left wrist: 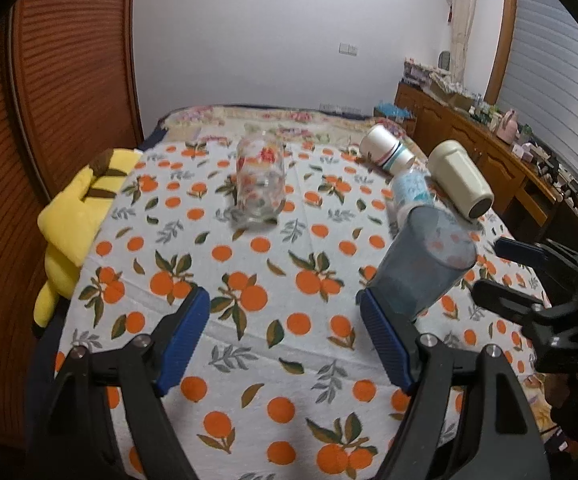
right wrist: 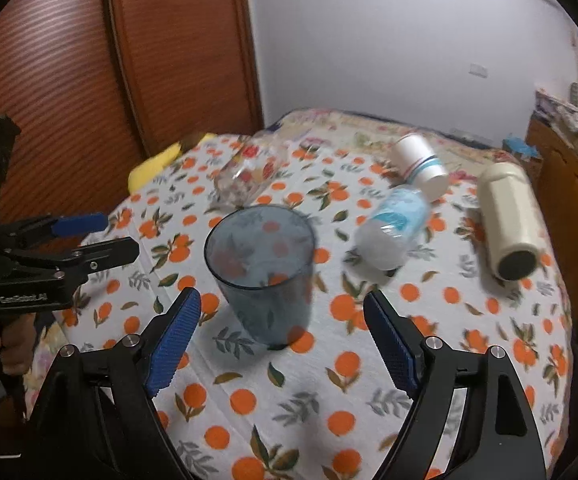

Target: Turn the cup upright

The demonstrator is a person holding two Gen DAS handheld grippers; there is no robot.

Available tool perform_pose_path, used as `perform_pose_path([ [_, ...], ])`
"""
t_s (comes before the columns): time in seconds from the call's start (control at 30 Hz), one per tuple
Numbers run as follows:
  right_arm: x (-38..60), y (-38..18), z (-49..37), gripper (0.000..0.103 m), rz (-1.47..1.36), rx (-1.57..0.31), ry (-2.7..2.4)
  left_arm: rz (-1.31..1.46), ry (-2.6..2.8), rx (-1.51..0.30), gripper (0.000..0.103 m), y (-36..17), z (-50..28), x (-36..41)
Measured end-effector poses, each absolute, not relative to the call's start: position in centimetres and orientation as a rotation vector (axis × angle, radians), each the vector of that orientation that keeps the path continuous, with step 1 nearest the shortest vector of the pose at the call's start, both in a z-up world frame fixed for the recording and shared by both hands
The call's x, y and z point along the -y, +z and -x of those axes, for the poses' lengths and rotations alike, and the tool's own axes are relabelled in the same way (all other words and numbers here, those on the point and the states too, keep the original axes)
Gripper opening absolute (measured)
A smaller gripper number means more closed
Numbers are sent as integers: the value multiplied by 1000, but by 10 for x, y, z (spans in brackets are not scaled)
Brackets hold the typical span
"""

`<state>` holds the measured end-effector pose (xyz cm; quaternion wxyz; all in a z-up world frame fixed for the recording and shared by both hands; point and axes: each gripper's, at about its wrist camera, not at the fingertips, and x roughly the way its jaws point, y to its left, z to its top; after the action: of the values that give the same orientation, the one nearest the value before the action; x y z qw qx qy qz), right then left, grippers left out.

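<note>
Two pairs of tongs show spread jaws gripping nothing: we mark the left gripper (left wrist: 285, 336) and the right gripper (right wrist: 283, 338). We find the blue translucent cup (right wrist: 263, 270) standing mouth-up on the orange-print tablecloth (right wrist: 329, 396), at twelve o'clock just beyond the right gripper. At two o'clock lie a patterned cup (right wrist: 393, 224), a striped cup (right wrist: 421, 164) and a cream cup (right wrist: 507, 220).

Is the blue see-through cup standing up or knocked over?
Standing up. The blue cup rests on its base on the tablecloth, open rim facing up, empty inside. No fingers touch it.
</note>
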<state>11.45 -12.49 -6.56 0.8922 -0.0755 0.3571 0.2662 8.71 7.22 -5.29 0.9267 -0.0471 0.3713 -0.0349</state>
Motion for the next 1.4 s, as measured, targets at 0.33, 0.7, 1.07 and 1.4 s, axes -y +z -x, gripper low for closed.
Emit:
perform_pose_path([
  [0.33, 170, -38, -79, 91, 68, -601, 445, 26, -64, -606, 84, -26, -62, -41],
  [0.7, 190, -36, -62, 92, 37, -572, 385, 4, -92, -554, 88, -15, -41, -17],
  [1.07, 193, -33, -60, 93, 38, -565, 378, 13, -90, -564, 88, -18, -40, -15],
  [1.4, 192, -33, -60, 93, 40, -563, 377, 8, -83, -554, 88, -16, -38, -16],
])
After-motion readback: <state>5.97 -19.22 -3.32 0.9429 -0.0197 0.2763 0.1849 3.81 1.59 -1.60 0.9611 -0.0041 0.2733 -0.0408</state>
